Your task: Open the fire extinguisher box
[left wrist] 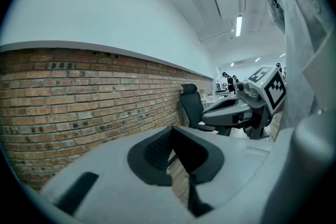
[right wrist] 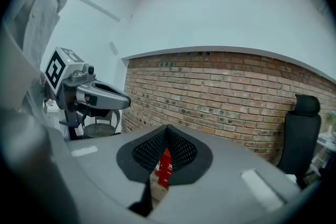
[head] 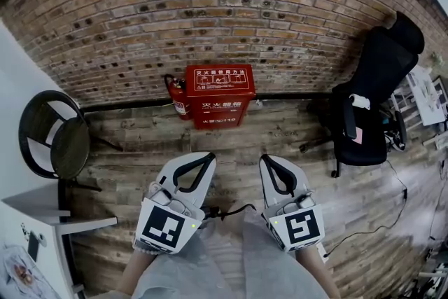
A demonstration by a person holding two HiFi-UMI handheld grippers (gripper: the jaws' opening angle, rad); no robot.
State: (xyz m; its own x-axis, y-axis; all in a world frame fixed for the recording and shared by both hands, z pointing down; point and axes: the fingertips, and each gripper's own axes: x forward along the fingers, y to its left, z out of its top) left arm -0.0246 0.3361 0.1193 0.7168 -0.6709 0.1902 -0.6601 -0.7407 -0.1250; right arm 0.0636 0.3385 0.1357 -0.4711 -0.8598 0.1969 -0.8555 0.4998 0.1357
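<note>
Looking down from the head view, we see a red metal fire extinguisher box [head: 219, 96], rectangular, with white lettering on its top panel and front. It stands closed on the floor at the foot of a rough brick wall [head: 210, 3], straight ahead of us and well apart from both tools. A red fire extinguisher [head: 179, 98] stands just beside the box, on its left. Only this view shows the worn wooden floorboards [head: 133, 143], a round black chair [head: 53, 131] at the left and the whole black office chair [head: 374, 80] at the right.

The left gripper [head: 208, 157] and the right gripper [head: 265, 159] are smooth pale-grey shells with black ribbed pads, each with a marker cube at the back. We hold them side by side, pointing toward the box.

In the right gripper view, that tool's jaws are closed, tips meeting and holding nothing. A sliver of the red box shows through the gap beneath the tips. The left gripper view shows no box, only brick, the office chair and the other tool. Its jaws are likewise closed on nothing.
</note>
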